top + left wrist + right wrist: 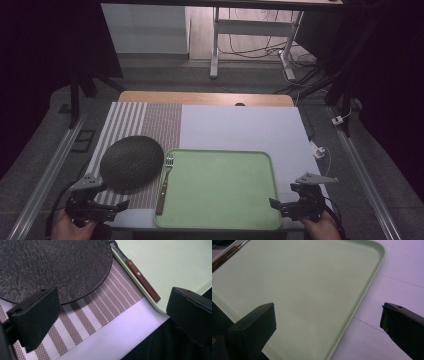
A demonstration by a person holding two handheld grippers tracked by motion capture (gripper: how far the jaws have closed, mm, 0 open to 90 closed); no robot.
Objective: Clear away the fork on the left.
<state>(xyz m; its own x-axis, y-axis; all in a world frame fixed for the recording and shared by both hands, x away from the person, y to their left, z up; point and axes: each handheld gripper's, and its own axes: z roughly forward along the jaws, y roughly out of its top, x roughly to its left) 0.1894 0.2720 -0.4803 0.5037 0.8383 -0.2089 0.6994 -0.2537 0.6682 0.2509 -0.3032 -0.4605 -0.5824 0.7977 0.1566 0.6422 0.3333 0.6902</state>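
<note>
A light green tray point(225, 185) lies at the table's near middle, bare inside. A fork with a brown wooden handle point(164, 187) rests along the tray's left rim, tines pointing away; its handle point(142, 280) lies on the rim point(150, 302). A dark round mat point(131, 162) lies on a striped placemat point(145, 122) left of the tray. My left gripper point(107, 210) stands open at the near left corner, over the placemat's near edge point(82, 320). My right gripper point(282, 206) stands open at the tray's near right corner point(352, 315), nothing between its jaws.
A white cloth point(240, 127) covers the table beyond and beside the tray. The wooden table edge point(205, 98) runs along the far side. A desk frame and cables point(255, 45) stand on the floor beyond. Metal rails point(45, 175) flank the table.
</note>
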